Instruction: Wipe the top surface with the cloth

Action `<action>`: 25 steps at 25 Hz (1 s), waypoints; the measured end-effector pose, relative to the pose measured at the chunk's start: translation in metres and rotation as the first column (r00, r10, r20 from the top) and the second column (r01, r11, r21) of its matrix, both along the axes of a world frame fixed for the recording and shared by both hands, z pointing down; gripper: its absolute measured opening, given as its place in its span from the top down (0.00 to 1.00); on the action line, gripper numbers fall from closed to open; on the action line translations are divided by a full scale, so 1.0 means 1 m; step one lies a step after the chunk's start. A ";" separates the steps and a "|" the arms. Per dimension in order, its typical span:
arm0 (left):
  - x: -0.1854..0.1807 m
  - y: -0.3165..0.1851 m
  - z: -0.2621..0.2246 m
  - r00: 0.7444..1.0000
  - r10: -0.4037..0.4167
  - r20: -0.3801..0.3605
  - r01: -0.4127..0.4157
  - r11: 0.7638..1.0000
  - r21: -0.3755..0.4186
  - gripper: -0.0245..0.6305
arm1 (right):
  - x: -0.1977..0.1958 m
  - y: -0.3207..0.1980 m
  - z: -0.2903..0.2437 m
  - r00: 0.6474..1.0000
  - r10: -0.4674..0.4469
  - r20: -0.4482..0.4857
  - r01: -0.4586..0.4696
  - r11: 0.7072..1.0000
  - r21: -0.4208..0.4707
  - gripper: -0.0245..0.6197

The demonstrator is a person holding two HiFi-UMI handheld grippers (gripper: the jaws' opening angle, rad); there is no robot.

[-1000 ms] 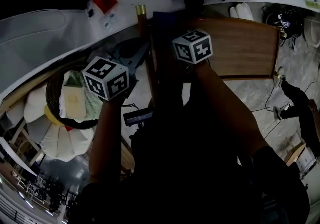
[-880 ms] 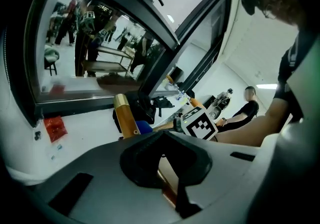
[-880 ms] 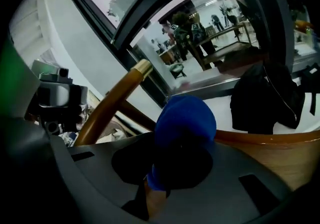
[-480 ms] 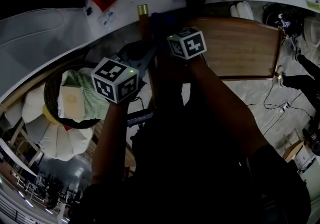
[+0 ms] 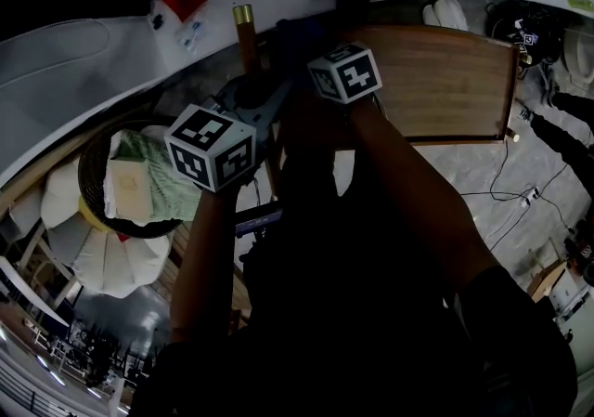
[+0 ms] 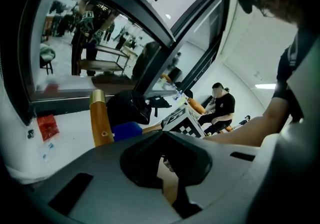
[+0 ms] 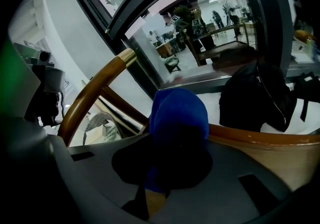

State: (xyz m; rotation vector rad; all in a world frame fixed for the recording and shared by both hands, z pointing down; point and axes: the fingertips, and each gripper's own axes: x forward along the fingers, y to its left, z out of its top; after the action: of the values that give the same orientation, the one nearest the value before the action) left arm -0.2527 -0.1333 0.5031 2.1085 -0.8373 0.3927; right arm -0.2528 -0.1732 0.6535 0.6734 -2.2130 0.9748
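The right tool [image 7: 150,194] is clutching a bunched blue cloth [image 7: 178,118] at the edge of the flat brown wooden top [image 5: 436,81], seemingly mostly unwiped, while the left tool [image 6: 175,199] is hovering clenched and empty

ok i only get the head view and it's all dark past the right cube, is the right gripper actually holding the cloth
observer: yes, the right gripper view shows the right gripper shut on a blue cloth.
operator: is it at the wood
observer: the cloth looks to sit on the top edge of the wooden rail.
operator: anything behind it
observer: a black bag lies just beyond the rail.
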 end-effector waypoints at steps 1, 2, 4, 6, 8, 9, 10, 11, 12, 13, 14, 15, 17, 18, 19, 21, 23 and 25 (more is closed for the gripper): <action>0.005 0.001 0.000 1.000 -0.001 0.001 0.001 1.000 -0.002 0.95 | 0.005 -0.001 0.000 1.000 0.001 0.001 -0.001 1.000 0.002 0.87; 0.011 0.001 0.000 1.000 0.000 0.003 0.000 1.000 -0.004 0.95 | 0.010 -0.002 0.001 1.000 0.003 0.004 -0.003 1.000 0.003 0.87; 0.022 0.001 -0.001 1.000 0.001 0.006 -0.001 1.000 -0.005 0.95 | 0.022 -0.002 0.001 1.000 0.009 0.012 -0.009 1.000 -0.004 0.87; 0.034 -0.001 -0.001 1.000 0.002 0.009 -0.002 1.000 -0.003 0.95 | 0.036 -0.005 0.000 1.000 0.016 0.003 -0.016 1.000 -0.004 0.87; 0.045 -0.003 -0.002 1.000 0.001 0.007 -0.001 1.000 -0.005 0.95 | 0.049 -0.006 0.000 1.000 0.023 -0.005 -0.023 1.000 -0.005 0.87; 0.051 -0.003 -0.002 1.000 0.003 0.006 -0.003 1.000 -0.006 0.95 | 0.055 -0.005 0.001 1.000 0.023 -0.006 -0.023 1.000 -0.007 0.87; 0.057 -0.004 -0.003 1.000 0.006 0.006 -0.006 1.000 -0.006 0.95 | 0.061 -0.006 0.001 1.000 0.024 -0.005 -0.025 1.000 -0.010 0.87; 0.062 -0.006 -0.004 1.000 0.010 0.007 -0.010 1.000 -0.005 0.95 | 0.068 -0.006 0.002 1.000 0.028 -0.006 -0.028 1.000 -0.010 0.87; 0.068 -0.007 -0.005 1.000 0.014 0.009 -0.014 1.000 -0.003 0.95 | 0.075 -0.008 0.003 0.999 0.035 -0.007 -0.035 0.999 -0.010 0.87; 0.073 -0.008 -0.005 1.000 0.019 0.012 -0.019 1.000 -0.002 0.95 | 0.083 -0.010 0.003 0.999 0.043 -0.011 -0.043 0.999 -0.009 0.87; 0.079 -0.009 -0.006 1.000 0.025 0.014 -0.025 1.000 -0.001 0.95 | 0.090 -0.011 0.002 0.999 0.050 -0.015 -0.050 0.999 -0.008 0.87; 0.084 -0.009 -0.006 0.999 0.030 0.016 -0.030 1.000 -0.001 0.95 | 0.098 -0.012 0.002 0.998 0.057 -0.019 -0.057 0.998 -0.008 0.87; 0.095 -0.010 -0.007 0.999 0.039 0.016 -0.039 0.999 -0.001 0.95 | 0.111 -0.013 0.001 0.997 0.069 -0.019 -0.070 0.998 -0.009 0.87; 0.101 -0.010 -0.007 0.999 0.044 0.016 -0.044 0.999 -0.001 0.95 | 0.118 -0.014 0.001 0.997 0.075 -0.019 -0.075 0.997 -0.008 0.87; 0.107 -0.011 -0.007 0.999 0.049 0.016 -0.049 0.999 -0.002 0.95 | 0.125 -0.014 0.002 0.997 0.079 -0.018 -0.079 0.997 -0.008 0.87; 0.120 -0.012 -0.005 0.998 0.063 0.017 -0.063 0.998 -0.003 0.95 | 0.138 -0.016 0.003 0.996 0.089 -0.014 -0.089 0.996 -0.008 0.87; 0.131 -0.011 -0.003 0.997 0.076 0.020 -0.076 0.997 -0.006 0.95 | 0.152 -0.017 0.002 0.995 0.101 -0.020 -0.101 0.995 -0.003 0.87; 0.142 -0.010 0.001 0.996 0.086 0.023 -0.086 0.996 -0.013 0.95 | 0.166 -0.019 0.001 0.993 0.111 -0.030 -0.111 0.994 0.003 0.87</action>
State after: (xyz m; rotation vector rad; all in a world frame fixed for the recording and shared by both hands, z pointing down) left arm -0.1110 -0.1437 0.5037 2.1373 -0.7572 0.4673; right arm -0.0864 -0.1920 0.6549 0.8140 -2.1693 1.0110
